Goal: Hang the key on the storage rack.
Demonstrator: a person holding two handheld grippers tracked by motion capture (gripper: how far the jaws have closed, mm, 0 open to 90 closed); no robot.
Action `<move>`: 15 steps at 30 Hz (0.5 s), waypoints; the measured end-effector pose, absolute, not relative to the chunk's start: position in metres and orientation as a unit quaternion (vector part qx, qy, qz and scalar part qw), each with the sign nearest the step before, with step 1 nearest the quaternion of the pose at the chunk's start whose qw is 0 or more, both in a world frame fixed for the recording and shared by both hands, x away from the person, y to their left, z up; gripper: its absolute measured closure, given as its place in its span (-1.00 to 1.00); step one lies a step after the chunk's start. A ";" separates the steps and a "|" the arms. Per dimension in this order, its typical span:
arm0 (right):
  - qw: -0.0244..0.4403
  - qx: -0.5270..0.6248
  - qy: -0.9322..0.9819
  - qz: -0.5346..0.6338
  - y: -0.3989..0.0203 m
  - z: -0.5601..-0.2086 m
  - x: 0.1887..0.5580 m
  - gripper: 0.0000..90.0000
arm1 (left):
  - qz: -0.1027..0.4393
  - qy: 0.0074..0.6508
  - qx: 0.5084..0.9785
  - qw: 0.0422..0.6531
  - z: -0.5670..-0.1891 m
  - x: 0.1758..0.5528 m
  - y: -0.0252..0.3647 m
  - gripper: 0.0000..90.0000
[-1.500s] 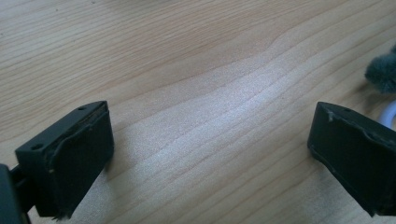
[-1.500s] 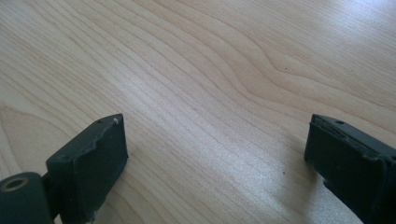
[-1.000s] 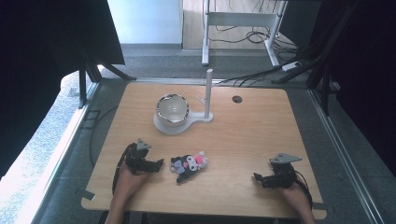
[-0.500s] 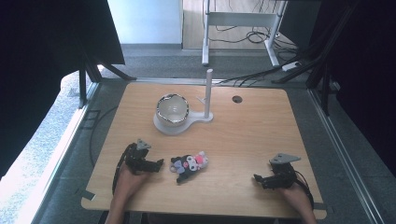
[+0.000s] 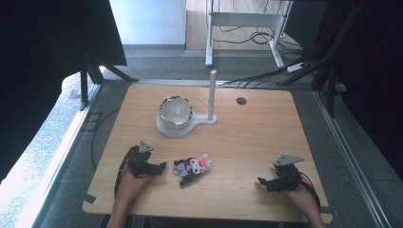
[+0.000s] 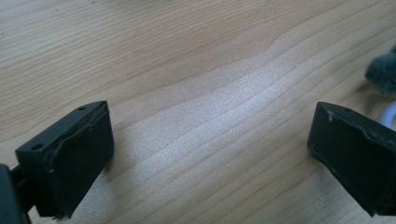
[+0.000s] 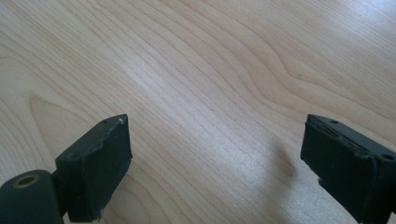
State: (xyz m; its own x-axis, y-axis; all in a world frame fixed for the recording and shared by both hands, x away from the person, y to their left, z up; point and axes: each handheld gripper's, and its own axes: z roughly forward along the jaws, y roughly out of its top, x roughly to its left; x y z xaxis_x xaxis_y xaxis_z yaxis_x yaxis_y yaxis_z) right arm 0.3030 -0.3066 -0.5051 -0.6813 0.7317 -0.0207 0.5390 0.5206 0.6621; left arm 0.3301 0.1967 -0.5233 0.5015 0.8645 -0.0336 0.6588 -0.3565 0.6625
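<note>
A small plush toy in black, white and pink lies on the wooden table near its front edge. Just left of the toy rests my left gripper, open, jaws pointing at the toy. In the left gripper view bare wood lies between the jaws, and a grey furry bit of the plush toy shows at the right edge. My right gripper rests at the front right, open over bare wood, well apart from the toy.
A shiny metal bowl sits on a white base with an upright white post at the table's middle back. A dark round hole lies right of the post. Table legs and cables stand beyond the far edge.
</note>
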 end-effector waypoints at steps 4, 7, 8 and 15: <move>0.143 0.368 0.863 0.316 -0.305 -0.503 0.304 -0.79 | 0.163 0.472 0.807 0.315 -0.523 0.330 0.197 -0.99; 0.140 0.366 0.866 0.311 -0.304 -0.502 0.305 -0.79 | 0.163 0.472 0.807 0.315 -0.523 0.330 0.197 -0.99; 0.140 0.365 0.867 0.310 -0.304 -0.502 0.306 -0.79 | 0.163 0.472 0.807 0.315 -0.523 0.330 0.197 -0.99; 0.131 0.359 0.874 0.300 -0.300 -0.496 0.309 -0.80 | 0.163 0.472 0.807 0.315 -0.523 0.330 0.197 -0.99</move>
State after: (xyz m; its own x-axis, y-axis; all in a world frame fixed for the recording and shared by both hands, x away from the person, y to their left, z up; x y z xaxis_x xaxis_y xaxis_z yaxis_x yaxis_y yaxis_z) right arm 0.3088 -0.3001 -0.4963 -0.7078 0.7063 -0.0146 0.5487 0.5627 0.6184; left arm 0.3301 0.1967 -0.5233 0.5018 0.8643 -0.0334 0.6587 -0.3568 0.6624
